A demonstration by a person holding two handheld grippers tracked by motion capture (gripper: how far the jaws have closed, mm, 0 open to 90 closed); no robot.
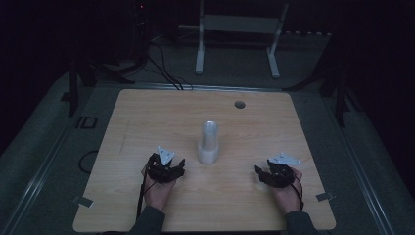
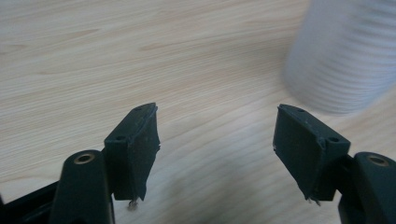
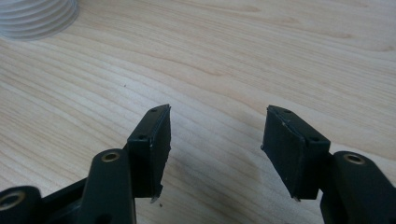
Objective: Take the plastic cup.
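Observation:
A tall stack of white ribbed cups (image 1: pixel 209 142) stands upright near the middle of the wooden table (image 1: pixel 147 112). My left gripper (image 1: pixel 168 167) rests low on the table to the stack's left, jaws apart with only bare wood between them. In the left gripper view the cup stack (image 2: pixel 343 56) is blurred at the upper right, beyond the gripper (image 2: pixel 215 135). My right gripper (image 1: pixel 272 174) sits to the stack's right, also open over bare wood. The right gripper view has the stack's base (image 3: pixel 37 17) at the top left, far from the gripper (image 3: pixel 215 133).
A round grommet hole (image 1: pixel 239 104) lies near the table's far edge. Beyond the table stands a white frame (image 1: pixel 238 34), with dark cables (image 1: pixel 161 68) on the floor. Metal clips (image 1: pixel 325 197) sit at the near corners.

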